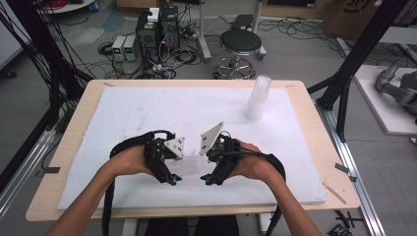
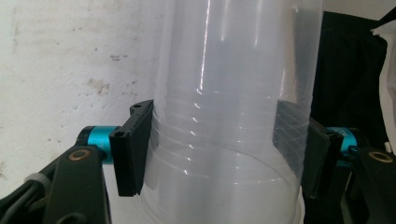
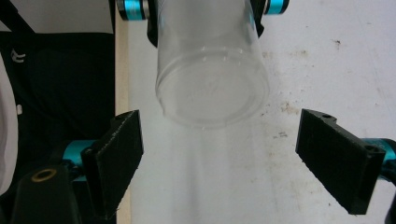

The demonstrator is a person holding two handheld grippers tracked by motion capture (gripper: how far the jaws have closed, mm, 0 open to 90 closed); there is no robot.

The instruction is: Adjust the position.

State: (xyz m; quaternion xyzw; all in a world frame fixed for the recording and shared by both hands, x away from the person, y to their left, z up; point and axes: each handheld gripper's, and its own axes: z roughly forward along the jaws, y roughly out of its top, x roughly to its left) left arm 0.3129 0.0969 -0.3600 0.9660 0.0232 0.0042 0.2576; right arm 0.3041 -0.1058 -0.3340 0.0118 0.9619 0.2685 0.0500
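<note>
A white foam sheet [image 1: 147,113] covers a light wooden table [image 1: 78,128]. Beyond the table's far edge, a round black stool [image 1: 240,42] stands on a grey floor beside computer towers [image 1: 157,29] amid tangled cables [image 1: 187,54].

High view sat above the near edge of the tabletop [image 1: 74,128], looking forward and down, far enough to catch floor beyond. Left gripper view looked close-up along its own jaws. Right gripper view faced the opposite way, also close. Both gripper views shared the clear cup [image 2: 224,116], centre frame in one, upper centre in the other.
</note>
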